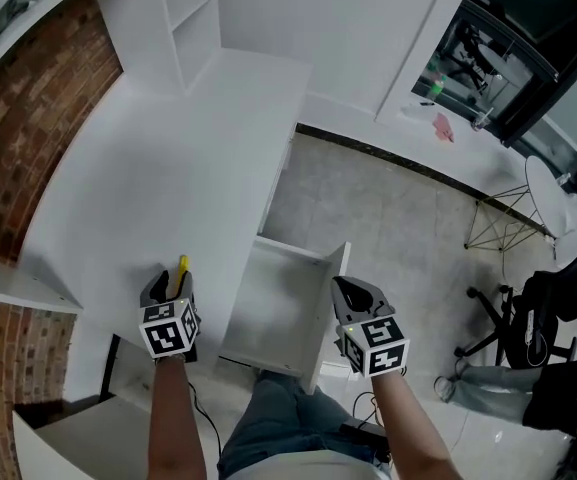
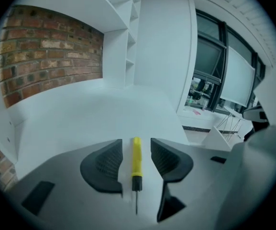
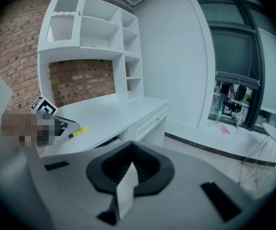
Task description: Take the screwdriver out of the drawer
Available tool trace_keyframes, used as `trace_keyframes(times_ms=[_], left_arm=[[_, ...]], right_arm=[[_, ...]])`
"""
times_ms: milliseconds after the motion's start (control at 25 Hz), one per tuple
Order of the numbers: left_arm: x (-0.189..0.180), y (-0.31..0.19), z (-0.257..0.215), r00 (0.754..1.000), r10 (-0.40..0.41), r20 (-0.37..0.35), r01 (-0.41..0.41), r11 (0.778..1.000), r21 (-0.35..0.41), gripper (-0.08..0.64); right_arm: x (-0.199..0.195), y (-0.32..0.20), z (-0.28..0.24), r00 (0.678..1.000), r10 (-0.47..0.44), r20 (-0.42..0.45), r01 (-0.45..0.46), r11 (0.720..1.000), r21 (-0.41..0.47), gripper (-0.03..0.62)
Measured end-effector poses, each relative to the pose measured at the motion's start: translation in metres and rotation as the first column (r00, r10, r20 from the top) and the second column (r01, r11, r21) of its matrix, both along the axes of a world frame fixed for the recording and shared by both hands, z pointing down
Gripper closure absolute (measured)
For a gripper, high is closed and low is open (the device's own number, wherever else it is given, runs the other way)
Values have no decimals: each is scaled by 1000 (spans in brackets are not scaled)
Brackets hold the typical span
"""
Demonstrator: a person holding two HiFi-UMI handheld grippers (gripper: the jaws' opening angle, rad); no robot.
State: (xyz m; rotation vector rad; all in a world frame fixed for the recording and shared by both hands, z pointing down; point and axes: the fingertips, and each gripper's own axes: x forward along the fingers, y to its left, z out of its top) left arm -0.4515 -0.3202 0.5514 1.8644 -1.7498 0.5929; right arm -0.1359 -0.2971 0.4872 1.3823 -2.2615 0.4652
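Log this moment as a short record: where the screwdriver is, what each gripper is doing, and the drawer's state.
Screwdriver: lying on the white desk, yellow handle pointing away from the person
Left gripper: open, a jaw on either side of the screwdriver, not pinching it
Right gripper: shut, nothing held, by the drawer's front
Drawer: pulled open, nothing visible inside
Task status: screwdriver already out of the drawer
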Motion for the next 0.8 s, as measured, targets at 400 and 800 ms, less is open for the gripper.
trace_keyframes(times_ms=[400,800], left_arm=[[6,53,-120,998,19,65,-40,939,342,546],[56,137,-212,993,79,88,-115,805,582,546]], right_arm=[[-13,26,-74,993,-101,65,87,977,192,581],[2,101,-139,988,-137,78,97,919,383,581]])
